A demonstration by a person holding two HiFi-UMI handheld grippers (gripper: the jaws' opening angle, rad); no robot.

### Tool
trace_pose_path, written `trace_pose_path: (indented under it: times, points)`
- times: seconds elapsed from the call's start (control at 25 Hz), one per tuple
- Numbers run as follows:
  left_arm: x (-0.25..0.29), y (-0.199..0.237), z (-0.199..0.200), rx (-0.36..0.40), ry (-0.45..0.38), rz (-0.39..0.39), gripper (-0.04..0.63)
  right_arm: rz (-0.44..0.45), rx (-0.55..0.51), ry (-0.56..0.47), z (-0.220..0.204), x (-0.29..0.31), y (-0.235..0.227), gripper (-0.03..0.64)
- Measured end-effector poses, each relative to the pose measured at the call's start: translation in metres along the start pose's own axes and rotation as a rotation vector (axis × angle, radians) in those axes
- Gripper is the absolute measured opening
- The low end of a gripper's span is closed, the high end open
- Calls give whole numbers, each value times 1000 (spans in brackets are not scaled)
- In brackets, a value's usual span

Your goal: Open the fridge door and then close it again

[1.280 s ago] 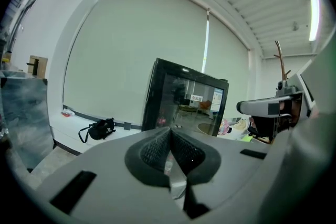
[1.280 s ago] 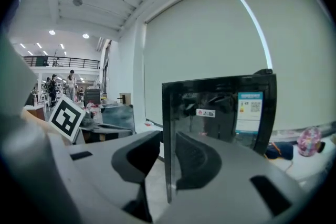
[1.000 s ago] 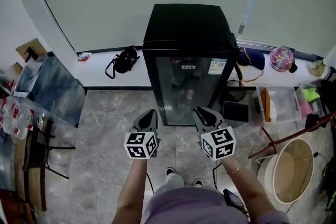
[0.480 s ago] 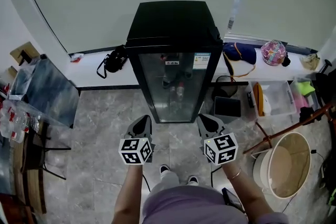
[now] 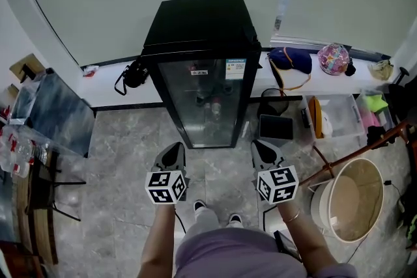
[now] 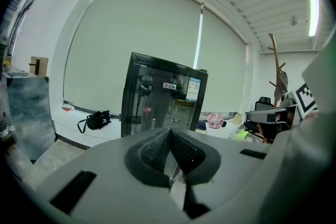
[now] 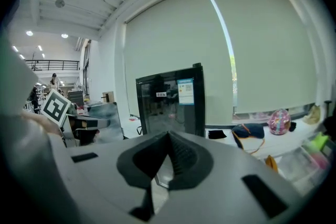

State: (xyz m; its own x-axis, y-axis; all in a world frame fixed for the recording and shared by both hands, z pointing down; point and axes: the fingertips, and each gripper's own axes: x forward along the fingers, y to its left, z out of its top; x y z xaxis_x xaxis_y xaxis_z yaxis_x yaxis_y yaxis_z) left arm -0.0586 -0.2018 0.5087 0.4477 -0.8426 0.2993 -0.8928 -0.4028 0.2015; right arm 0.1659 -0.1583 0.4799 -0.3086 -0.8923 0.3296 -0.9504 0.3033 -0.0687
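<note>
A small black fridge [image 5: 199,42] with a glass door [image 5: 203,104] stands against the wall, its door closed; bottles show dimly inside. It also appears ahead in the left gripper view as the fridge [image 6: 160,94] and in the right gripper view as the fridge [image 7: 170,105]. My left gripper [image 5: 172,152] is shut and empty, held over the floor in front of the door's left side. My right gripper [image 5: 262,148] is shut and empty too, in front of the door's right edge. Both stand well short of the fridge and touch nothing.
A black bag [image 5: 133,73] lies on the low ledge left of the fridge; a dark bag [image 5: 290,58] and a colourful ball [image 5: 333,58] lie to its right. A clear bin [image 5: 339,117], a round tub [image 5: 348,202] and a glass table [image 5: 52,114] flank the floor.
Both grippers have drawn back from the fridge toward the person, the right one more. The person has stepped back, so the fridge sits farther off.
</note>
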Motion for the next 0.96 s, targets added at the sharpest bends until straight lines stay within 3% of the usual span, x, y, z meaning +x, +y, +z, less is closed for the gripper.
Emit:
trace_pose_path:
  times: [0.44,0.96]
  points:
    - [-6,-25,-7,-25,-7,15,3,-26,40,-16,-7,-23,-27,3]
    - [-30,-41,-13,-41,-34,38,3,1,41,-31,-11,-41,-21,2]
